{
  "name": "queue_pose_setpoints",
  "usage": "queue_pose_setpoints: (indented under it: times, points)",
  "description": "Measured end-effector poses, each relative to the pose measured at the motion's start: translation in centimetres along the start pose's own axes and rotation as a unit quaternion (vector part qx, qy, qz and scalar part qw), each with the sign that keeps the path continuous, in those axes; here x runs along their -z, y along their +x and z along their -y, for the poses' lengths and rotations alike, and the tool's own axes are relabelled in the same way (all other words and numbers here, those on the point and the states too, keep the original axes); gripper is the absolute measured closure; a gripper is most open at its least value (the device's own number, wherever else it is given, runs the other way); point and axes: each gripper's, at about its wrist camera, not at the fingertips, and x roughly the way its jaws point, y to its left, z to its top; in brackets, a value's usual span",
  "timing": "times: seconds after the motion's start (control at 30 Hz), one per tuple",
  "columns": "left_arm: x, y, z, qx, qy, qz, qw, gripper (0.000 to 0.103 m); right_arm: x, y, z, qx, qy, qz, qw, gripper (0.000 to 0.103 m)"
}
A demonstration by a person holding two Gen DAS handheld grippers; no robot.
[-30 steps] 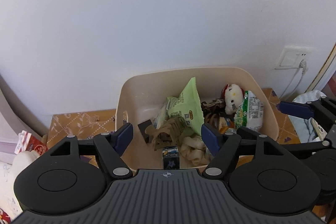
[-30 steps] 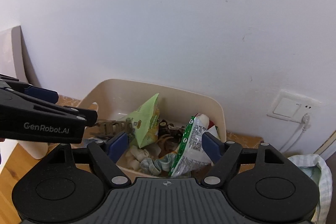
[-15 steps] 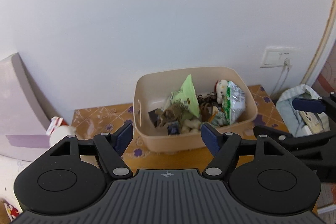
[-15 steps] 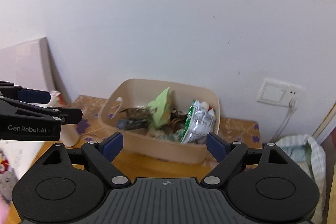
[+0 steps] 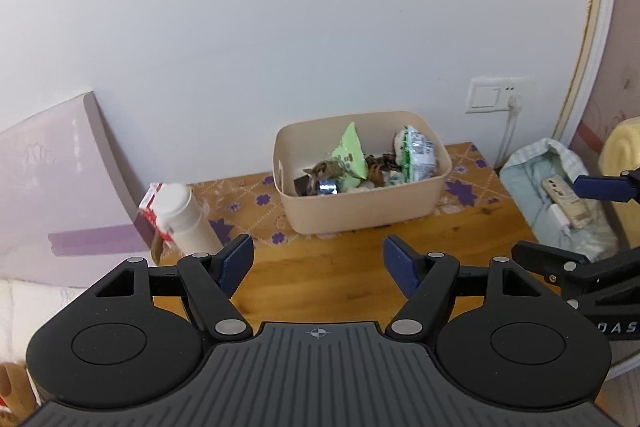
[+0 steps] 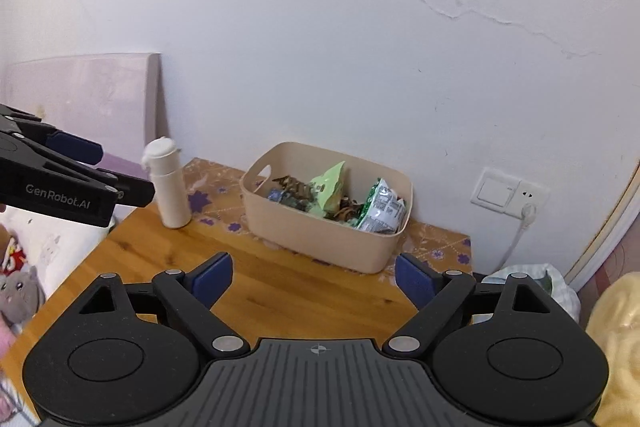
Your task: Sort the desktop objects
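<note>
A beige bin (image 5: 362,203) stands upright against the wall, holding a light-green packet (image 5: 349,155), a green-white packet (image 5: 416,153) and jumbled small items.

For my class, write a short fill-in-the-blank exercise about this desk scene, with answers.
1. The snack packets lie inside the beige ____.
2. The white bottle stands ____ on the table.
3. Both the left gripper and the right gripper are ____ and hold nothing.

Answers: bin; upright; open
</note>
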Motion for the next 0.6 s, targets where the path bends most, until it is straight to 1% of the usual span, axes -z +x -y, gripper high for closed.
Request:
queue_pose_setpoints:
  times: [0.13,0.2,0.33,0.43,0.57,0.6]
  points:
    - [2.0,-3.5,0.9,-0.002,0.004,0.007,1.0000,0.030,1.5,-3.7,-0.6,-0.014,-0.002,0.004,1.000,0.013]
    - [3.2,-5.1,1.4,0.002,0.006,0.011,0.9999,0.030,2.2,-5.5,-0.9,-0.017,-0.006,0.007,1.000,0.013]
    - [5.3,-8.3,2.3,0.006,0.007,0.016,0.9998,0.030,3.5,-8.4,-1.5,-0.029,-0.009,0.011,0.999,0.013]
    - [6.7,-10.0,2.9,0.016,0.000,0.015,0.9998,0.030,4.6,-10.1,-1.8,-0.043,-0.007,0.012,0.999,0.013]
    - [8.5,-11.9,3.5,0.029,-0.010,0.014,0.9994,0.030,5.9,-12.3,-1.9,-0.050,-0.001,0.015,0.999,0.006]
    - [9.0,-12.4,3.7,0.031,-0.012,0.015,0.9993,0.030,6.2,-12.8,-1.9,-0.051,0.001,0.016,0.999,0.006]
